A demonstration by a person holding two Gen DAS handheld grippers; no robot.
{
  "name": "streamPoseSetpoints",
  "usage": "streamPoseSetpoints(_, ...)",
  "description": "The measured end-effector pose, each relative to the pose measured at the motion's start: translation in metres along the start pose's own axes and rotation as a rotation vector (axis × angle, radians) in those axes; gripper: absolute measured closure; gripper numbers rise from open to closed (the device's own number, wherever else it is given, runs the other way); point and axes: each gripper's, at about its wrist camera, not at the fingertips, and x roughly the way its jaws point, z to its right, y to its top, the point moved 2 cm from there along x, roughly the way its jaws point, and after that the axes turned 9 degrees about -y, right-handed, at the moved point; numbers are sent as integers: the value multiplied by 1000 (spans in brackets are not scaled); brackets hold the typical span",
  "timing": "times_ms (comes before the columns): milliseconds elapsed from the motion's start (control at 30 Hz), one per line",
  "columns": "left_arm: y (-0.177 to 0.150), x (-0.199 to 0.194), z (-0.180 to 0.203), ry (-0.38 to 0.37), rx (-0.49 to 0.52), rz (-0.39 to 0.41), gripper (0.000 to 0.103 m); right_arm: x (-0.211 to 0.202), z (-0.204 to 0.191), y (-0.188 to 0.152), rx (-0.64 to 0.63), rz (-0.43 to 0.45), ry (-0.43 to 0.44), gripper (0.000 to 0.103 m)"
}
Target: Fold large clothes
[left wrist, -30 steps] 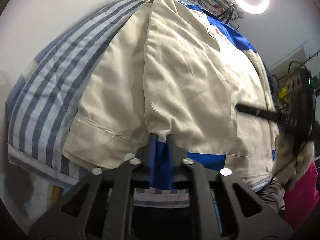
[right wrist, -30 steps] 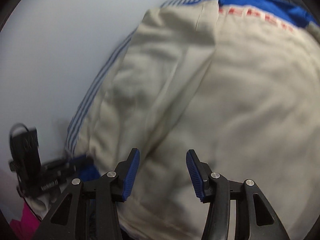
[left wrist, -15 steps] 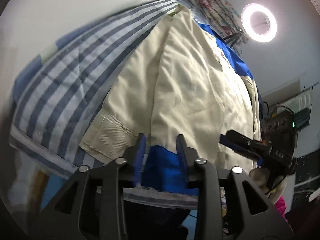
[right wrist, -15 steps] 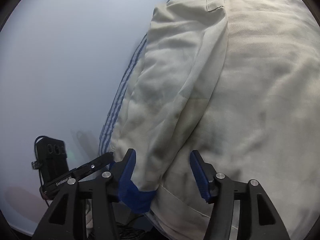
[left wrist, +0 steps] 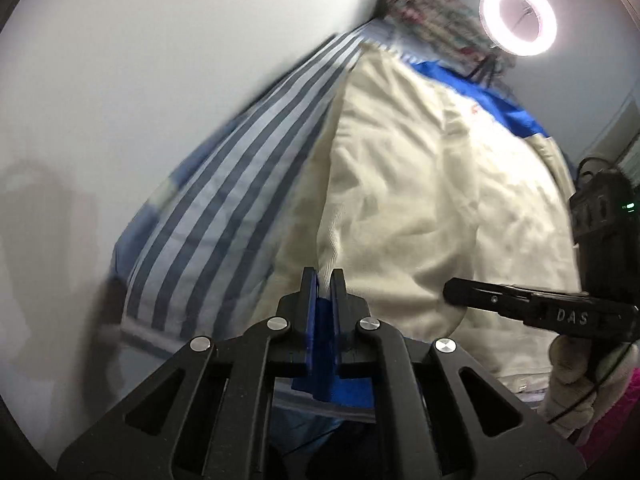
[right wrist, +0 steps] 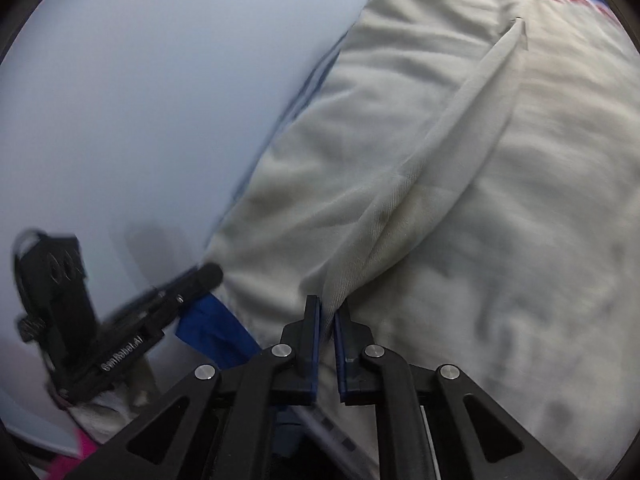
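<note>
Both grippers pinching jacket hem

Between my left gripper (left wrist: 324, 280) fingers, nearly closed, sits the blue hem of the cream jacket (left wrist: 420, 200), spread over the striped sheet (left wrist: 224, 216). My right gripper (right wrist: 327, 312) is clamped on a cream fold of the jacket (right wrist: 440, 200).

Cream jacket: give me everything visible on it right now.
The cream jacket is a large woven garment with blue panels at its far end and near hem and red lettering near the top. It lies wrinkled on the striped bedsheet. The left gripper pinches its blue hem; the right gripper pinches a raised cream fold. Both jaws are closed on cloth.
</note>
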Motion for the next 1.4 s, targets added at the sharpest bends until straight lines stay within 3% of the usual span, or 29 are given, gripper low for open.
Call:
streamPoseSetpoints(133, -9, 16, -3, 27, 6, -36, 99, 8, -2, 4, -8, -21, -20, 100)
streamPoseSetpoints(300, -2, -10, 11, 17, 37, 55, 99, -12, -8, 9, -50, 25, -3, 100)
streamPoseSetpoints(433, -3, 17, -6, 43, -8, -11, 95, 9, -10, 9, -73, -41, -87, 91)
streamPoseSetpoints(533, -6, 16, -18, 15, -55, -28, 77, -1, -9, 5, -101, -43, -90, 79)
streamPoseSetpoints(600, -4, 2, -21, 17, -49, 25, 49, -18, -8, 1, -112, -8, -73, 75)
streamPoseSetpoints(667, -1, -5, -28, -4, -59, 55, 43, -36, -3, 2, -115, 45, -64, 76)
streamPoseSetpoints(800, -2, 15, -41, -42, -122, -16, 43, -53, 6, 30, -105, 137, -132, 76)
streamPoseSetpoints(900, -3, 27, -38, -59, -114, -51, 43, -52, 15, 51, -93, 180, -150, 76)
streamPoseSetpoints(933, -3, 29, -36, -47, -97, -55, 44, -48, 17, 59, -96, 196, -160, 75)
streamPoseSetpoints(967, -3, 32, -35, -39, -84, -62, 52, -42, 20, 62, -97, 202, -158, 76)
streamPoseSetpoints(1000, -3, 33, -35, -41, -79, -66, 62, -33, 23, 67, -96, 198, -153, 76)
streamPoseSetpoints(1100, -1, 33, -31, -50, -62, -60, 78, 0, 18, 75, -116, 161, -190, 77)
streamPoseSetpoints(1167, 2, 27, -24, -54, -46, -40, 84, 17, 15, 74, -164, 113, -235, 76)
streamPoseSetpoints(1267, 5, 16, -12, -73, -28, -4, 86, 17, 4, 81, -242, 57, -250, 76)
streamPoseSetpoints(1400, 7, 9, -6, -81, -12, 17, 86, -17, -3, 115, -211, 112, -156, 76)
